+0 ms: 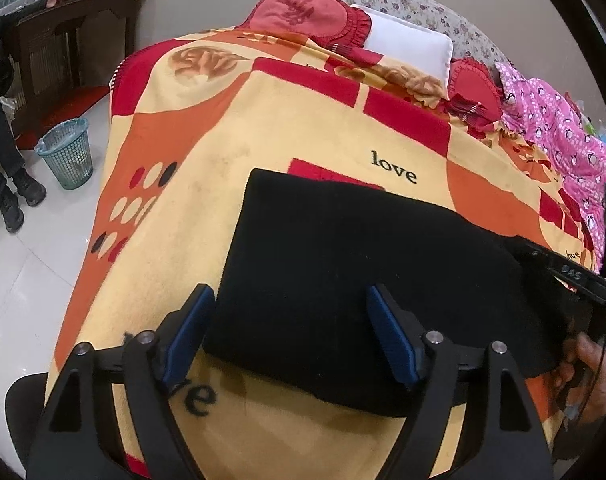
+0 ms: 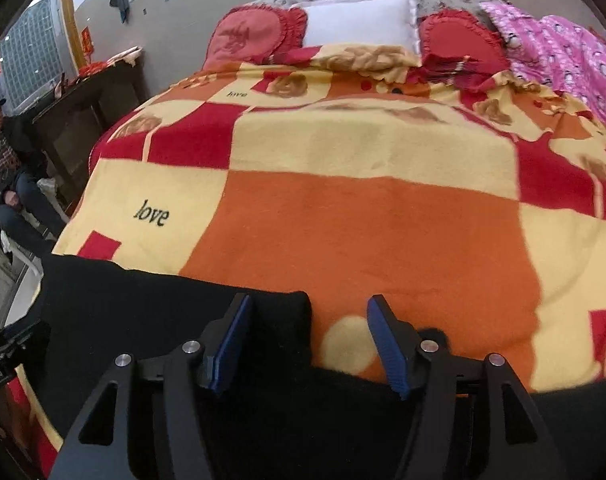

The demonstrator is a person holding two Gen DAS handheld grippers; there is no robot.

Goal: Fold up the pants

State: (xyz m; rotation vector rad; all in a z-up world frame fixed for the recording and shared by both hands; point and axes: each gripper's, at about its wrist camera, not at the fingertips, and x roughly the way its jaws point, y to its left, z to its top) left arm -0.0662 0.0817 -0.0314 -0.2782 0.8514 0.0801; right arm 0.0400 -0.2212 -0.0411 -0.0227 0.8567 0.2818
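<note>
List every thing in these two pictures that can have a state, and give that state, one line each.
Black pants: folded into a flat block, lying on the blanket.
Left tongs: open over the pants' near edge, gripping nothing.
Right tongs: open at the pants' corner, gripping nothing.
Blanket: spread flat over the bed.
White pillow: lying at the bed's head.
Waste basket: upright on the floor.

The folded pants (image 1: 343,280) lie on the blanket (image 1: 263,120) near the bed's front edge, with the left gripper (image 1: 291,320) over their near left corner and the right gripper (image 2: 307,336) over their right edge. Behind them, pillows (image 1: 407,44) sit at the bed's head. A bin (image 1: 67,152) stands on the floor left of the bed.
</note>
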